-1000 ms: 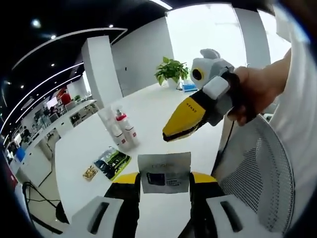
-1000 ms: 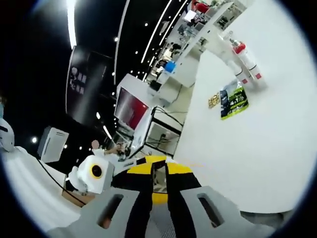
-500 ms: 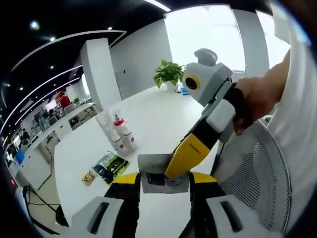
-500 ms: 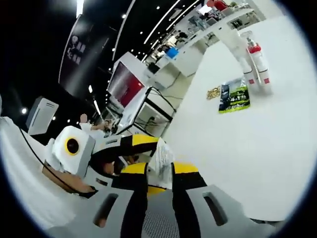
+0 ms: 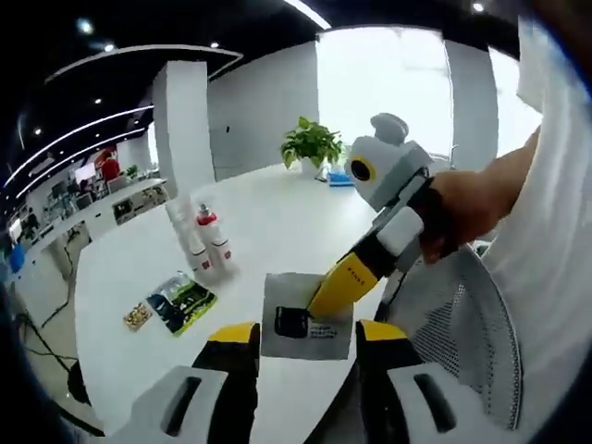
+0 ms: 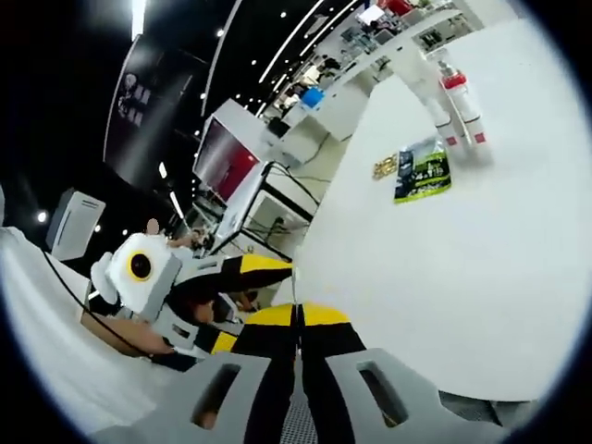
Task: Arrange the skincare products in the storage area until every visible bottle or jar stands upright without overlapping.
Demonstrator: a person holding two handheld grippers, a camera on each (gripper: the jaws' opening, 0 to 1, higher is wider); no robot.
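Observation:
A flat silver sachet (image 5: 306,317) with a dark label is held between the jaws of my left gripper (image 5: 307,335), above the white table's near edge. My right gripper (image 5: 326,294) reaches in from the right in a person's hand, its yellow tip closed on the sachet's upper right part. In the right gripper view my right gripper (image 6: 296,316) has its jaws pressed together on the sachet's thin edge (image 6: 295,294), with the left gripper (image 6: 252,270) just to the left. Two upright bottles (image 5: 205,245), one red-capped (image 6: 460,96), stand far across the table.
A green packet (image 5: 182,301) (image 6: 422,172) and a small gold packet (image 5: 139,316) lie flat on the white table (image 5: 277,208) near the bottles. A potted plant (image 5: 311,142) stands at the far end. A mesh chair (image 5: 453,319) is close on the right.
My right gripper swung down from above the sachet and its jaws closed on it. The left gripper kept hold of the sachet, and both views shifted a little.

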